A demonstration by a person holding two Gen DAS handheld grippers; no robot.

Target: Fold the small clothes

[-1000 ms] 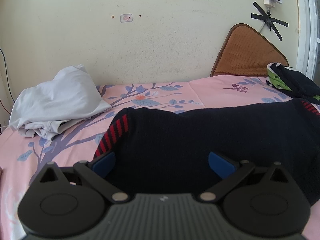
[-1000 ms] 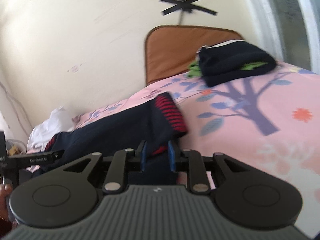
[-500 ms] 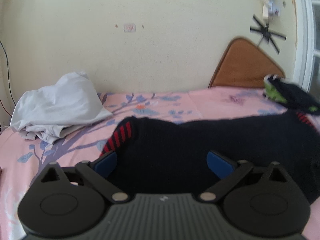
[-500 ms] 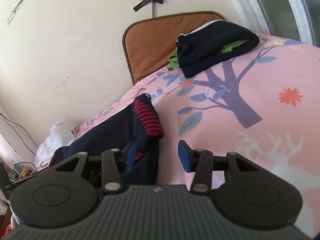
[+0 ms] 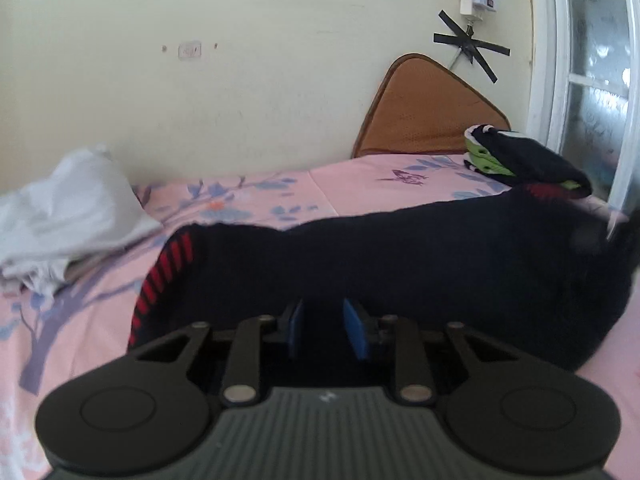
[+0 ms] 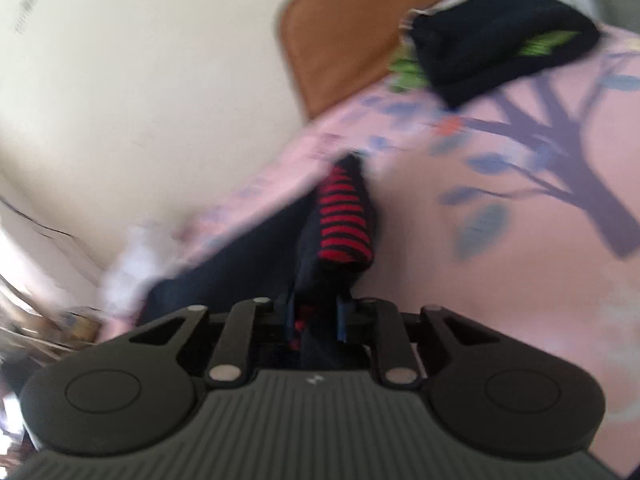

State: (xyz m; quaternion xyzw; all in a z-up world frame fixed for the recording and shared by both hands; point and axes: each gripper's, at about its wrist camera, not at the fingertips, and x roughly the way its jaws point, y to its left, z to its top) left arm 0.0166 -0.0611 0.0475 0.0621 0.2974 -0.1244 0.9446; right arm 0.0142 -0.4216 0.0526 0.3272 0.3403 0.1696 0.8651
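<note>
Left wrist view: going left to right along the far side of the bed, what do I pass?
White clothes pile → red-striped cuff of the dark sweater → brown cushion → folded dark clothes → window frame.

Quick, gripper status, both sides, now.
Left gripper: closed on the near edge of the navy garment.
Right gripper: closed on the same navy garment, by its red-striped cuff.

Dark garments with red stripes: one (image 5: 400, 256)
Folded dark clothes: one pile (image 5: 524, 156)
White clothes: one heap (image 5: 68, 216)
Brown cushions: one (image 5: 424, 116)
</note>
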